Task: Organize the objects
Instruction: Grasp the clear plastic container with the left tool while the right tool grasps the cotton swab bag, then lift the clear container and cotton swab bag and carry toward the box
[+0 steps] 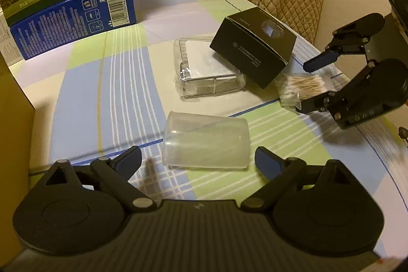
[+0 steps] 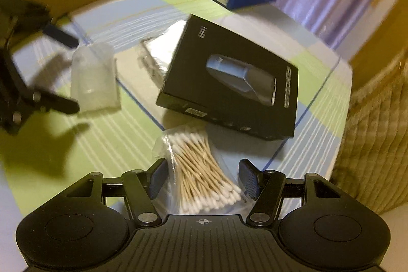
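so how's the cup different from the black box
The cup is clear plastic; the black box is opaque printed card. The cup is round and lies on its side, flat on the tablecloth; the box is rectangular and sits tilted, one end propped on the wire tray. The cup sits between the open left gripper's fingers; the box has none around it. Neither is held.

Bare cloth (image 1: 107, 98) left of the cup (image 1: 206, 140) (passable); black box (image 1: 252, 51) blocks beyond.
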